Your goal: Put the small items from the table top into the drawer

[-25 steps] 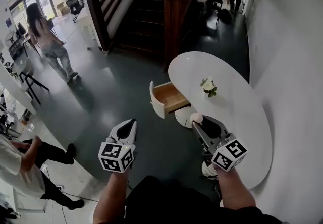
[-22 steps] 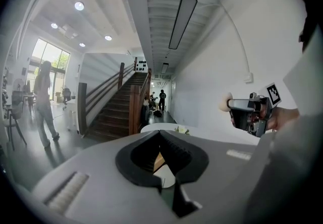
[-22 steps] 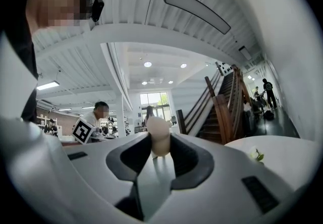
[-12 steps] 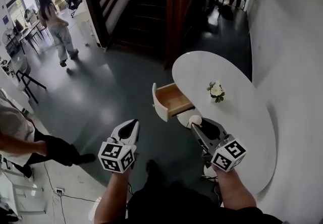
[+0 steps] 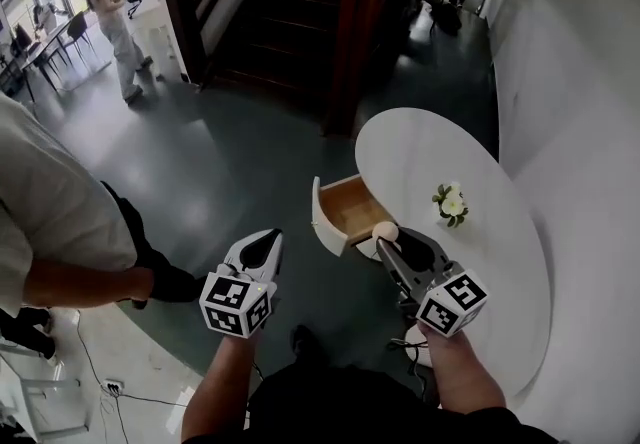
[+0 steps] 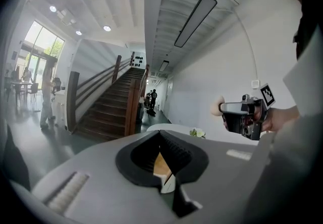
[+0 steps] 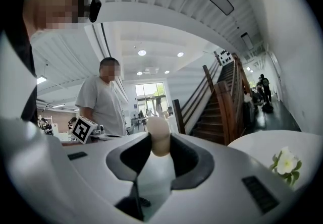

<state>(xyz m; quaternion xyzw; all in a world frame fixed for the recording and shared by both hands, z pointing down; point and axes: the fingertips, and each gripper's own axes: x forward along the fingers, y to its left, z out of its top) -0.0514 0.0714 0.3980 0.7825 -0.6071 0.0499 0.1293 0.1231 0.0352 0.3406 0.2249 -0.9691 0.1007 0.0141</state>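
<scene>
While the right gripper pinches a small cream ball by the corner of the open drawer at the table edge, the left gripper hangs well apart, jaws together, empty.

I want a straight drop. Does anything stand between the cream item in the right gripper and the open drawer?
Nothing visible does. The right gripper holds the cream item in its jaws by the open drawer, whose wooden inside looks bare; the flower stands apart on the table.
</scene>
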